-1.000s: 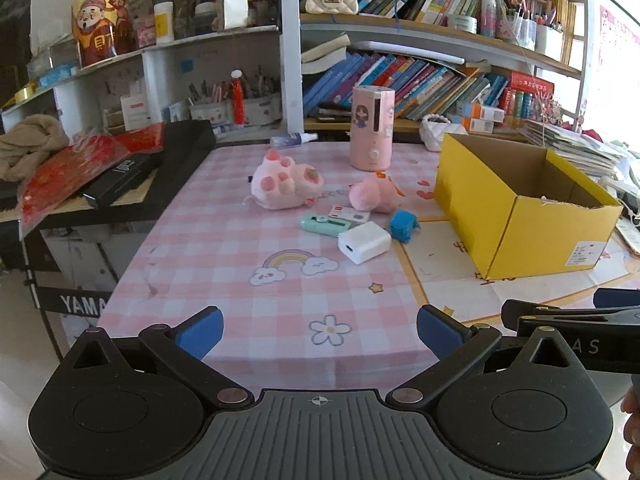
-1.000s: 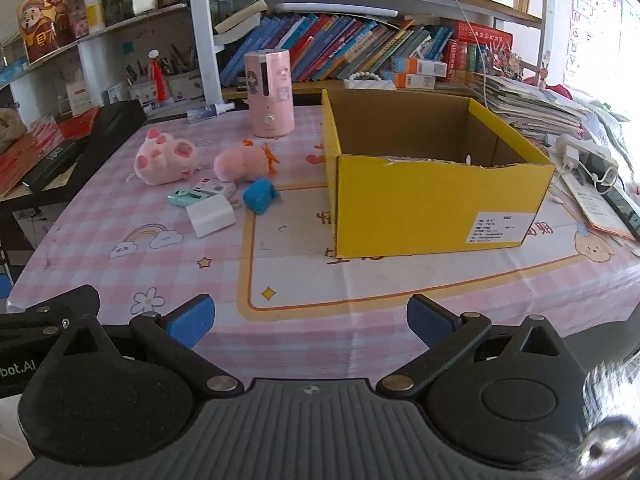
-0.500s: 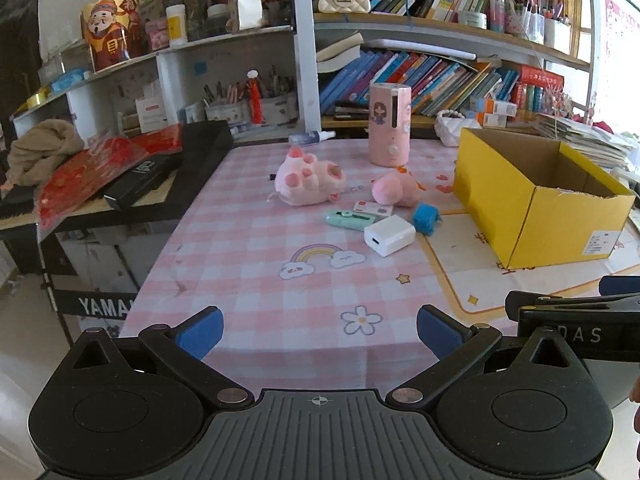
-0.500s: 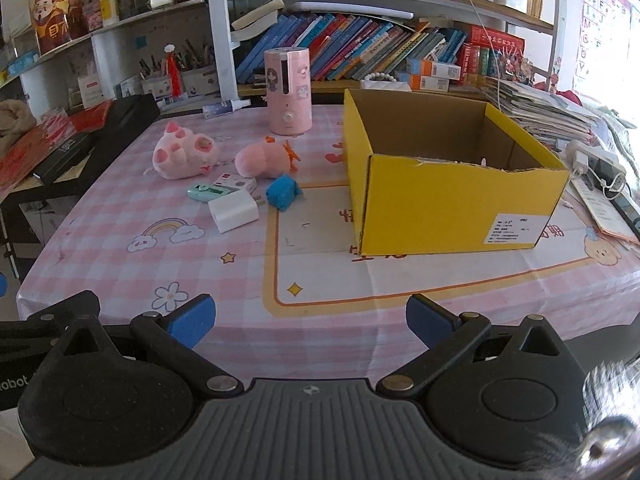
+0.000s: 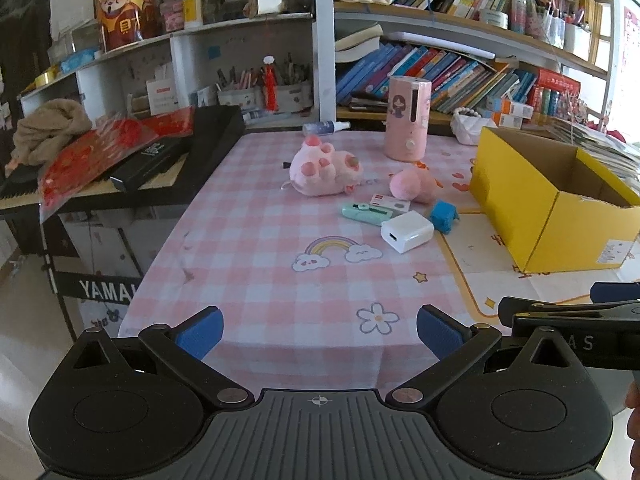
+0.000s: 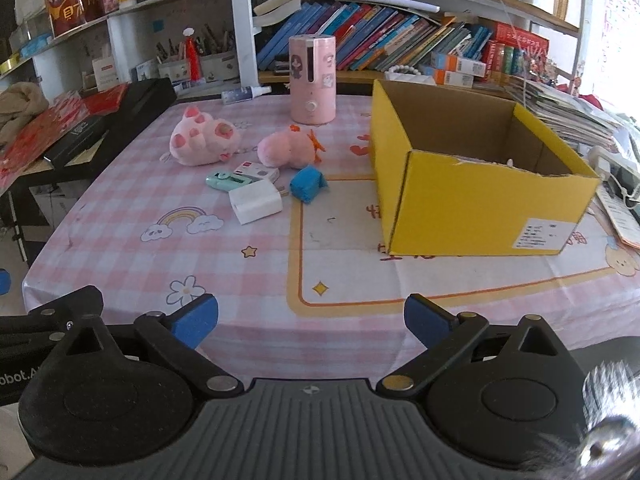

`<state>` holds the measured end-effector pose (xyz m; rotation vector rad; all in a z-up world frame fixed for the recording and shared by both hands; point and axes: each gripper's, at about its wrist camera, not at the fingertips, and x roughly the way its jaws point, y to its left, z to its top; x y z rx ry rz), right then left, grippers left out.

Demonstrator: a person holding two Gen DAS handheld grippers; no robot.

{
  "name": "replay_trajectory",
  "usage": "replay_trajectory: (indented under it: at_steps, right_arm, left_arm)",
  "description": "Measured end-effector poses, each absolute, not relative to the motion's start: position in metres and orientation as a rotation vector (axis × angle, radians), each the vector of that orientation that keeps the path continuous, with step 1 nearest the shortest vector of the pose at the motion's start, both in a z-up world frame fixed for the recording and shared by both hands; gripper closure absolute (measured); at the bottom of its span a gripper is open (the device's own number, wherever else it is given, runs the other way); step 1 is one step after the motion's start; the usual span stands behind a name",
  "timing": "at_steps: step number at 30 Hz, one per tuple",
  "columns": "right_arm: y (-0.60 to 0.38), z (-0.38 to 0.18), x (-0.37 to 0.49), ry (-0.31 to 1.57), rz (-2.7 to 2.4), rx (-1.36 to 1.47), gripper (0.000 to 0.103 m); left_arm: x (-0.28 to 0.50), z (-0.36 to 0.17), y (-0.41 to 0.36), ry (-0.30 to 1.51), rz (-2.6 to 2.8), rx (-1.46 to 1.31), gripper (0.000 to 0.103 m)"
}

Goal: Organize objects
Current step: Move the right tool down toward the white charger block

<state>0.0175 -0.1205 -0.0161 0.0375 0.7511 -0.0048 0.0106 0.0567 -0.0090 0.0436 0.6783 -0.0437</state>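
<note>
On the pink checked tablecloth lies a cluster: a pink paw plush, a smaller pink plush, a white charger, a blue block, a mint green device and a small white card. An open yellow box stands to their right. My left gripper and right gripper hover open and holding nothing at the table's near edge.
A pink cylinder device and a spray bottle stand at the table's back. Bookshelves fill the wall behind. A black keyboard with red packets sits left of the table. Papers and a power strip lie right.
Both views have pulled back and up from the table, so the objects look farther away. Both grippers stay open and nothing on the table has moved.
</note>
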Motion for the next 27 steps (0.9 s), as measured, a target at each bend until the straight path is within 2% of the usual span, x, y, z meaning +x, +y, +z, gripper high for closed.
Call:
replay_trajectory:
  at_steps: [9, 14, 20, 27]
  right_arm:
    - [-0.113, -0.022, 0.059, 0.77, 0.045, 0.021, 0.008]
    - [-0.108, -0.024, 0.09, 0.776, 0.091, 0.002, 0.022]
    - [-0.107, -0.028, 0.128, 0.786, 0.141, -0.017, 0.034]
    - [-0.105, -0.036, 0.168, 0.82, 0.197, -0.034, 0.038]
  left_arm:
    - [0.046, -0.016, 0.062, 0.701, -0.014, 0.036, 0.0]
    - [0.07, -0.016, 0.063, 0.7, -0.019, 0.02, 0.0]
    - [0.1, -0.018, 0.062, 0.707, -0.011, 0.001, 0.0]
    - [0.134, -0.02, 0.061, 0.721, 0.02, -0.004, 0.0]
